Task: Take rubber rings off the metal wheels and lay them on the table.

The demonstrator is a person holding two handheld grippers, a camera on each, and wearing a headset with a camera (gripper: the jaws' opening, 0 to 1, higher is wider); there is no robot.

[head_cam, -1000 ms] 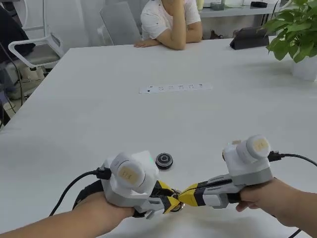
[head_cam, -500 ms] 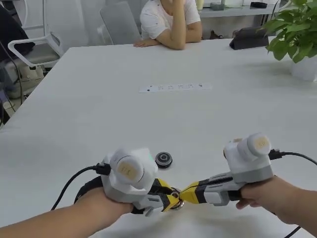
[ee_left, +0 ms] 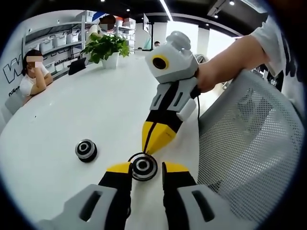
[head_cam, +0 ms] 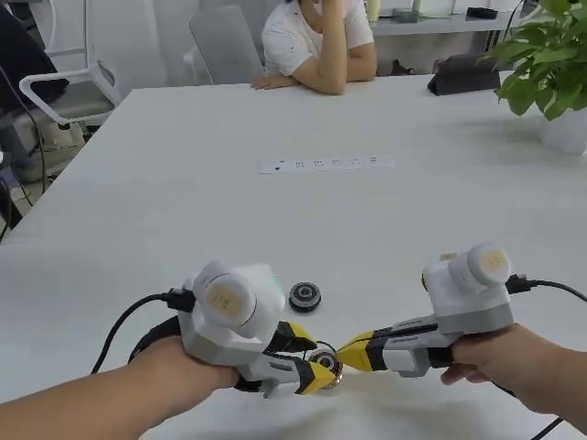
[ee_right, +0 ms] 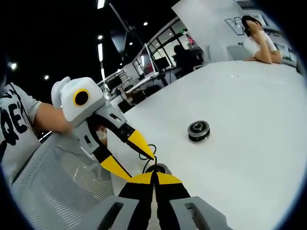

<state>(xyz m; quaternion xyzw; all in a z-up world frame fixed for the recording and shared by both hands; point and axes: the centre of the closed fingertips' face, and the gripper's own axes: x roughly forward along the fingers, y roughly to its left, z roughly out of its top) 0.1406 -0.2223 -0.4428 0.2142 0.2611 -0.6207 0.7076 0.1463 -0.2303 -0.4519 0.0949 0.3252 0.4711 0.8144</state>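
A small metal wheel (head_cam: 324,359) with a black rubber ring sits between the fingers of my left gripper (head_cam: 313,357), just above the table near its front edge. In the left gripper view the wheel (ee_left: 144,165) is clamped between the two yellow jaws of my left gripper (ee_left: 145,169). My right gripper (head_cam: 345,354) comes in from the right, jaws pressed together on the wheel's rim, where the rubber ring runs. The right gripper view has my right gripper (ee_right: 154,175) shut, half hiding the wheel (ee_right: 161,167). A second wheel (head_cam: 304,295) lies on the table beyond.
A white power strip (head_cam: 326,163) lies mid-table. A person (head_cam: 318,41) sits at the far edge. A potted plant (head_cam: 548,55) stands at the far right, a dark pouch (head_cam: 463,71) beside it. A mesh chair (ee_left: 249,143) is close behind the grippers.
My left gripper has rolled and risen slightly, so the wheel between its fingers faces up more. The right gripper stays pinched at the rim. The loose wheel has not moved.
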